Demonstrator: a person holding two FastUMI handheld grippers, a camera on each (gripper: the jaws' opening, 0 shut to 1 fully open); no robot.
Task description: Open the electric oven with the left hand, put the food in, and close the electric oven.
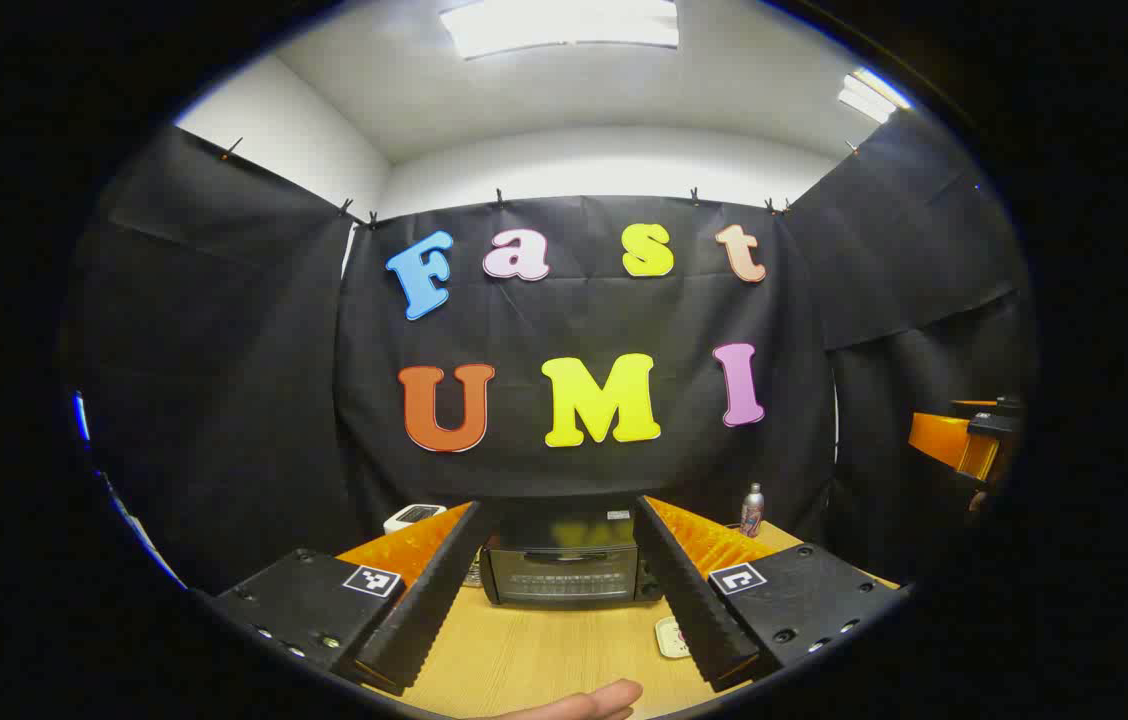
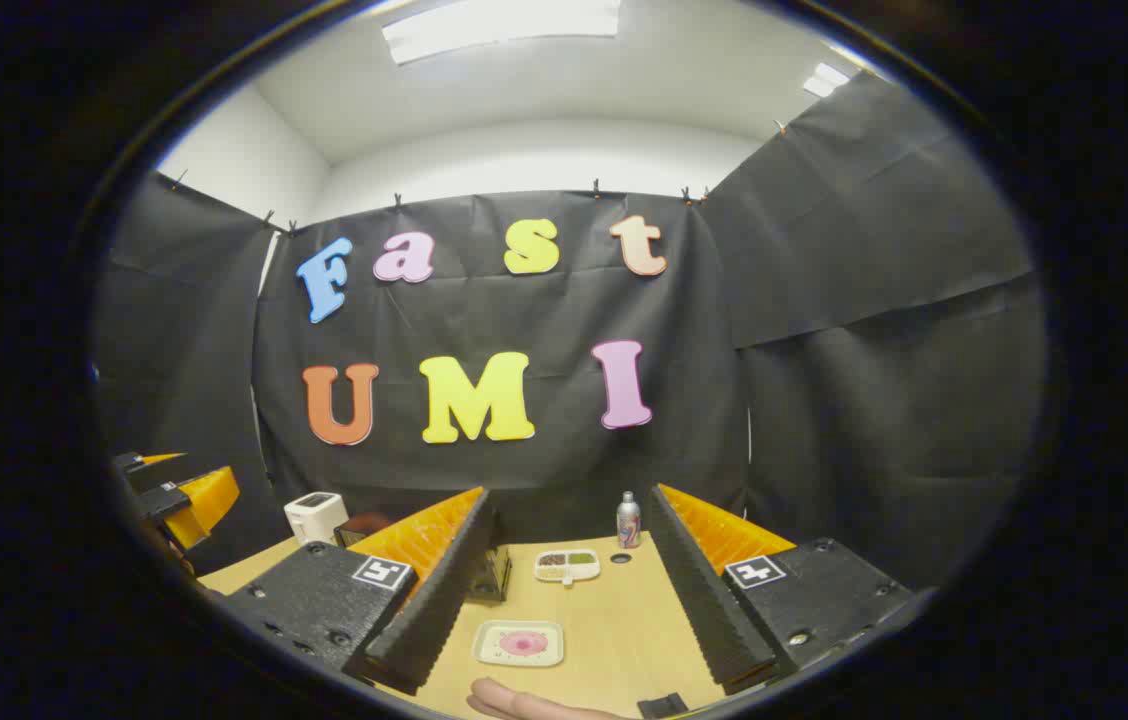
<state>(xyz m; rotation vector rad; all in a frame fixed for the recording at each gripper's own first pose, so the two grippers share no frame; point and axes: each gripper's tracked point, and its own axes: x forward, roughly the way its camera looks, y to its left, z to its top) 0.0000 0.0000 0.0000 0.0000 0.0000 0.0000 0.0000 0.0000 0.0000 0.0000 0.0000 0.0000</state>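
Note:
The black electric oven (image 1: 564, 570) stands on the wooden table (image 1: 544, 650) with its door shut, straight ahead of my left gripper (image 1: 561, 510), which is open and holds nothing. In the right gripper view a corner of the oven (image 2: 490, 575) peeks out behind one finger. A white plate with pink food (image 2: 519, 643) lies on the table below my right gripper (image 2: 569, 500), open and apart from it. The plate's edge (image 1: 669, 636) also shows beside a finger in the left gripper view.
A divided tray of food (image 2: 567, 565) and a small bottle (image 2: 629, 520) sit farther back. A white device (image 2: 316, 515) stands at the left. A hand (image 1: 584, 700) rests at the table's near edge. Black cloth walls close in all sides.

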